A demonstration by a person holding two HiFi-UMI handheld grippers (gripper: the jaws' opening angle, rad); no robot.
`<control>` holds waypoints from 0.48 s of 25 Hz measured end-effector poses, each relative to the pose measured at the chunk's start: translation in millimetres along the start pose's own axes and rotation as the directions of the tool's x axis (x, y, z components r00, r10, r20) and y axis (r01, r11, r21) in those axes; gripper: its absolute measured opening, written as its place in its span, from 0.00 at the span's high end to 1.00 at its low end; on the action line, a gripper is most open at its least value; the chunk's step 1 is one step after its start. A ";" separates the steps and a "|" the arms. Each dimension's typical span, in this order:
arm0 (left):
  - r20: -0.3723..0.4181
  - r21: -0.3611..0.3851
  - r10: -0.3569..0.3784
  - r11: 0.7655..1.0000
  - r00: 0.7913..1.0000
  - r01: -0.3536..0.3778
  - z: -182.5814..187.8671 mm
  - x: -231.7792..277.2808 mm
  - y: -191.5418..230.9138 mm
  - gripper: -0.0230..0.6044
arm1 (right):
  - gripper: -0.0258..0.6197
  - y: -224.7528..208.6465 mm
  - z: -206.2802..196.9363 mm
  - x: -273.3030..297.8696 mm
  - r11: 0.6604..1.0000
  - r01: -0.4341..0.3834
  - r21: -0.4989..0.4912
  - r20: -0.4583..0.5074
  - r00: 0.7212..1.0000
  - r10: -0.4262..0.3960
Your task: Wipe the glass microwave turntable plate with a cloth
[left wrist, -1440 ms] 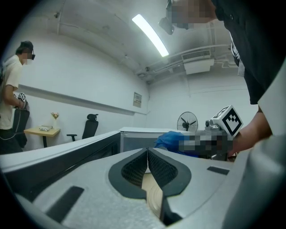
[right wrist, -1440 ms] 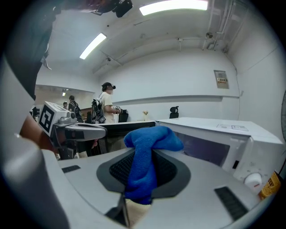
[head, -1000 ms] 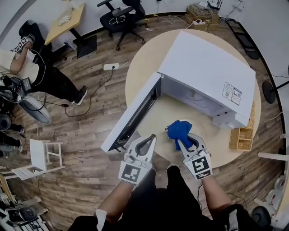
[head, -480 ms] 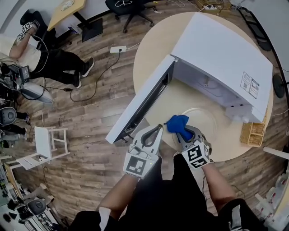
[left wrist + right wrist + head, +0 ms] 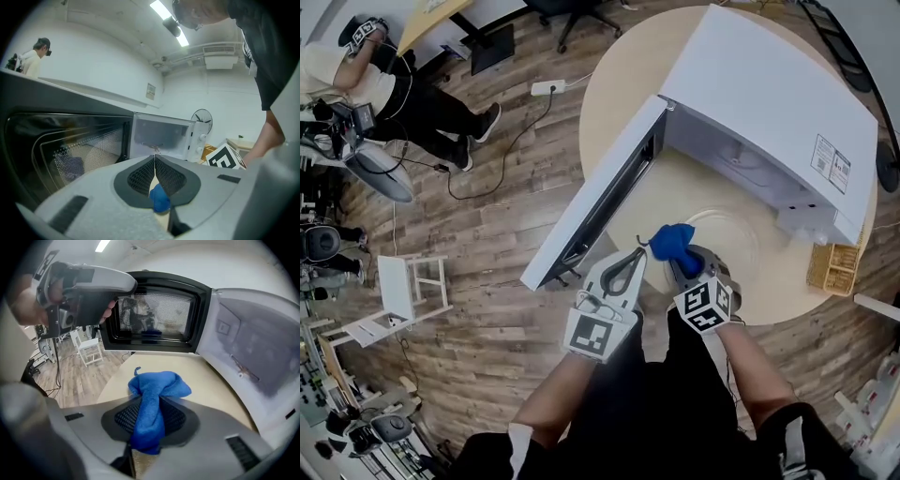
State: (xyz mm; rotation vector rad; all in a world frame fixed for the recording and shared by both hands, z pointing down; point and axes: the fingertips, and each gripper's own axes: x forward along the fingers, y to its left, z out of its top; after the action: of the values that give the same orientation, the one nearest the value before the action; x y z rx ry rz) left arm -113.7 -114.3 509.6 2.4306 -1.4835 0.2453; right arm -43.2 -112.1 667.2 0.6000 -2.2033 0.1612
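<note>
My right claw (image 5: 679, 263) is clamped shut on the blue cloth (image 5: 673, 242), which is pinched between both pads with a knot of it bunched out just past the tips. The glass turntable plate (image 5: 737, 247) lies flat on the round bench (image 5: 623, 89), just ahead of that claw and a little to its right. It sits outside the white microwave (image 5: 769, 112), whose cavity stands further ahead. The cloth hangs over the plate's near edge, but I cannot tell whether it touches the glass. My left claw (image 5: 630, 264) is beside the right one, on its left. Its tips are pressed together and I judge it empty. A speck of blue shows in the hollow behind the tips, probably the cloth seen beyond. The open microwave door (image 5: 600, 202) runs ahead and to the left of that claw. By my reckoning the groundwork is done: the plate is out and within reach, and the cloth is in hand. I see no sign of wiping yet, so the rubbing across the whole disc remains, likely with the left claw steadying the rim.
</note>
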 end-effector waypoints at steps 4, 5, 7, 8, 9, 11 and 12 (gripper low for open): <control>-0.011 -0.009 0.008 1.000 1.000 -0.009 -4.7 0.0 -2.3 0.95 | 0.82 -3.9 1.8 1.3 1.000 0.018 -0.007 -0.002 1.000 -0.018; -0.015 -0.012 0.011 1.000 1.000 -0.011 -6.6 0.0 -3.1 0.95 | 0.82 -5.0 2.1 1.9 0.999 0.028 -0.025 -0.005 1.000 -0.028; -0.025 -0.018 0.013 1.000 1.000 -0.014 -9.8 0.7 -5.1 0.95 | 0.82 -7.3 3.0 3.4 0.996 0.050 -0.069 -0.014 0.999 -0.051; -0.028 -0.019 0.013 1.000 1.000 -0.013 -10.5 1.4 -6.1 0.95 | 0.82 -9.0 3.6 4.1 0.995 0.058 -0.080 -0.017 0.998 -0.060; -0.028 -0.019 0.013 1.000 1.000 -0.013 -10.3 2.3 -6.8 0.95 | 0.82 -11.1 4.3 4.7 0.995 0.064 -0.080 -0.017 0.998 -0.065; -0.025 -0.014 0.015 1.000 1.000 -0.015 -8.9 4.5 -6.6 0.95 | 0.81 -16.5 5.4 5.7 0.995 0.072 -0.067 -0.017 0.997 -0.074; -0.023 -0.010 0.017 1.000 1.000 -0.017 -7.9 5.6 -6.1 0.95 | 0.81 -19.7 5.4 6.2 0.995 0.077 -0.060 -0.017 0.997 -0.078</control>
State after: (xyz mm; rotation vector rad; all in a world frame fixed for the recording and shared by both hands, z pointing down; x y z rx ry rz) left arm -105.7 -113.8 517.8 2.3998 -1.4924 0.2681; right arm -41.1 -133.3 666.7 0.6472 -2.1541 0.0604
